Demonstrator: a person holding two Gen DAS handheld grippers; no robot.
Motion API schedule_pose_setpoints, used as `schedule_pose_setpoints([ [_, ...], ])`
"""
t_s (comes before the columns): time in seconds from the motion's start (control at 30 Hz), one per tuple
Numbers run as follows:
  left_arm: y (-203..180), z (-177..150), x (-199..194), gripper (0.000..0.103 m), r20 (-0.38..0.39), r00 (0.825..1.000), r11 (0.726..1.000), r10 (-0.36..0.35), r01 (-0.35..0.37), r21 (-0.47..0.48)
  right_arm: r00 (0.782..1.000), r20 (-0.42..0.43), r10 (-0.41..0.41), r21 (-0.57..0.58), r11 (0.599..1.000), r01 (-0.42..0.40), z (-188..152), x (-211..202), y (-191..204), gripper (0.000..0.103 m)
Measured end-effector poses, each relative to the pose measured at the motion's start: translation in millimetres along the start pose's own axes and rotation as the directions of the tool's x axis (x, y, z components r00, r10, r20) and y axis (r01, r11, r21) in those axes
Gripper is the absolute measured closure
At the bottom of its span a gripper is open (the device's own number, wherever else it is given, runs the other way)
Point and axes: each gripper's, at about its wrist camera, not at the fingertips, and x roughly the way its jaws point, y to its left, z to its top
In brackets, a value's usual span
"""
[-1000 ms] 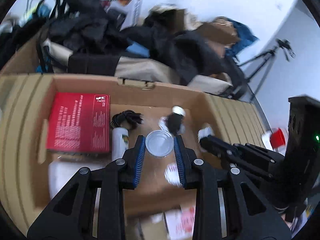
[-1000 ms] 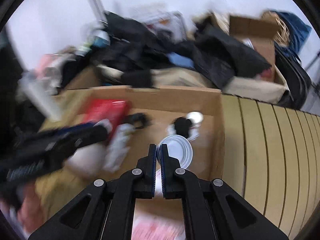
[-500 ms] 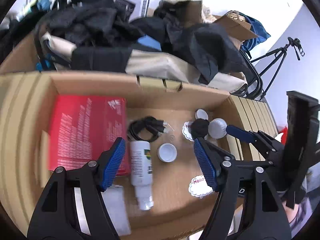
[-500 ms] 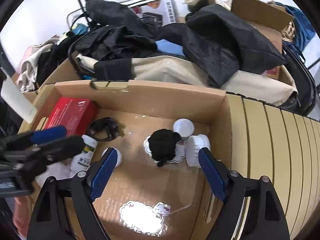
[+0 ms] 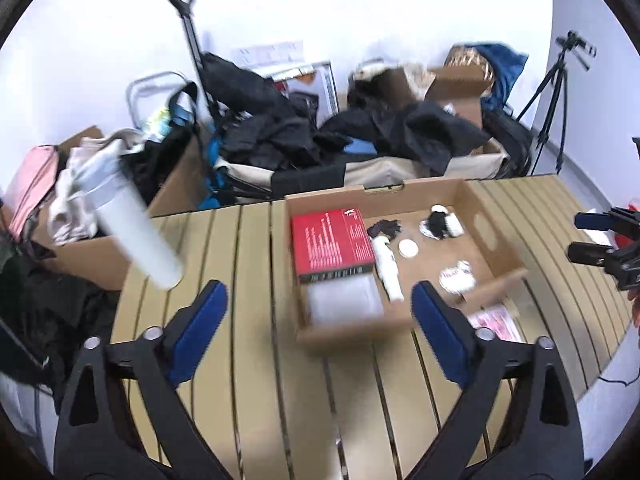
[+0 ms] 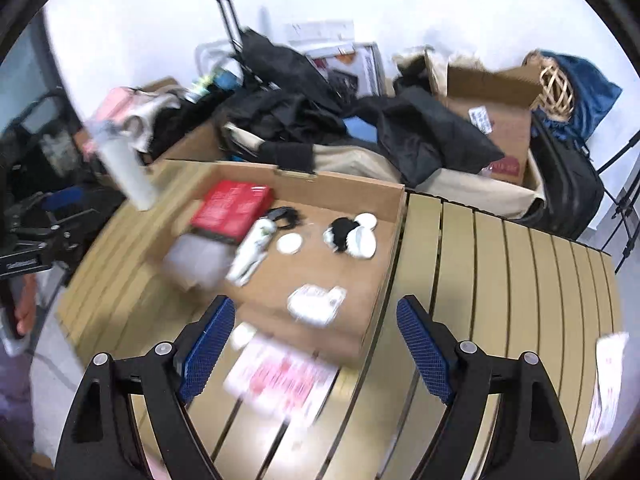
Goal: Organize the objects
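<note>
One cardboard box [image 5: 486, 236] can be counted on the table [image 5: 248, 360], and inside it: one red book [image 5: 330, 242], one white bottle [image 5: 387, 270], one black cable [image 5: 385, 227], one clear plastic bag [image 5: 344, 300], plus two stickers [image 5: 456, 278].

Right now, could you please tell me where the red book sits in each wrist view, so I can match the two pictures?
Left wrist view: the red book lies centre frame, in the left part of the cardboard box.
Right wrist view: the red book lies left of centre, at the box's far-left corner.
Shared landmark: the white bottle lying just right of the book in both views.
</note>
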Motion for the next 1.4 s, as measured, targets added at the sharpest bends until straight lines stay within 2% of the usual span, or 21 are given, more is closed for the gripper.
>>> schedule_pose_setpoints([
  [0.13,4.0,-67.6,-64.2,0.000,0.060,0.998,0.994,0.021,-0.014,-0.113,0.998,0.059,0.027,-0.003,1.000,-0.026,-57.5,-57.3,24.9,0.017],
  [0.2,1.4,-117.4,-88.2,0.000,0.041,0.999,0.986,0.031,-0.024,-0.167,0.997,0.074,0.016,0.014,1.000,-0.017,-101.9,-76.2,40.2,0.017],
  [0.27,-4.2,-150.0,-99.6,0.000,0.004,1.000,0.982,0.014,-0.013,-0.190,0.997,0.074,0.013,0.069,0.997,-0.018,-150.6,-90.7,56.3,0.017],
  [0.33,-12.0,-171.5,-107.2,0.000,-0.046,0.998,0.986,-0.041,0.033,-0.164,0.996,0.049,0.070,0.131,0.988,-0.076,-188.5,-92.4,67.4,0.016],
  [0.4,-16.7,-176.1,-115.0,0.000,-0.044,0.997,0.987,-0.062,0.055,-0.150,0.992,-0.027,0.122,0.143,0.983,-0.117,-214.3,-82.6,82.4,0.016],
  [0.47,-23.4,-168.6,-119.6,0.000,-0.029,0.999,0.992,-0.031,0.027,-0.122,0.996,-0.049,0.070,0.098,0.993,-0.065,-220.7,-81.0,92.1,0.016],
  [0.53,-28.9,-165.8,-125.7,0.000,-0.002,1.000,0.994,-0.017,0.017,-0.107,0.999,-0.030,0.030,0.083,0.996,-0.027,-220.2,-85.8,95.5,0.016],
  [0.63,-38.8,-167.7,-129.2,0.000,0.008,0.999,0.995,-0.044,0.044,-0.092,0.999,0.013,0.029,0.100,0.994,-0.030,-215.6,-99.0,91.9,0.016],
  [0.77,-50.9,-169.5,-116.0,0.000,-0.019,0.996,0.993,-0.082,0.080,-0.091,0.999,0.026,0.038,0.123,0.992,-0.041,-218.2,-103.9,83.3,0.016],
  [0.87,-61.7,-163.6,-89.5,0.000,-0.070,0.987,0.984,-0.143,0.135,-0.117,0.999,0.021,0.045,0.185,0.982,-0.048,-220.1,-96.3,72.6,0.017],
  [0.9,-65.6,-159.9,-79.0,0.000,-0.080,0.984,0.981,-0.160,0.150,-0.121,0.999,0.013,0.045,0.185,0.982,-0.047,-220.3,-92.1,69.2,0.020],
  [0.97,-72.8,-153.8,-61.4,0.001,-0.101,0.979,0.978,-0.179,0.166,-0.123,0.999,-0.040,-0.012,0.185,0.983,0.019,-218.7,-76.9,60.2,0.058],
  [1.03,-82.6,-145.8,-41.9,0.002,-0.124,0.972,0.976,-0.198,0.185,-0.113,0.997,-0.067,-0.037,0.186,0.981,0.049,-218.4,-63.9,51.3,0.059],
  [1.17,-103.8,-120.3,3.3,0.004,-0.121,0.953,0.958,-0.279,0.267,-0.108,0.998,-0.027,0.053,0.229,0.972,-0.045,-204.0,-40.5,32.4,0.059],
  [1.3,-127.5,-99.0,58.3,0.010,-0.172,0.950,0.965,-0.261,0.256,-0.053,0.999,-0.004,0.046,0.248,0.968,-0.044,-171.5,-4.3,13.7,0.059],
  [1.37,-134.7,-96.3,88.0,0.012,-0.206,0.936,0.959,-0.285,0.278,-0.061,0.998,-0.001,0.059,0.288,0.956,-0.057,-154.7,18.0,1.1,0.058],
  [1.4,-138.5,-95.7,104.0,0.017,-0.231,0.928,0.957,-0.291,0.283,-0.070,0.997,0.002,0.071,0.309,0.949,-0.068,-148.8,28.1,-5.2,0.058],
])
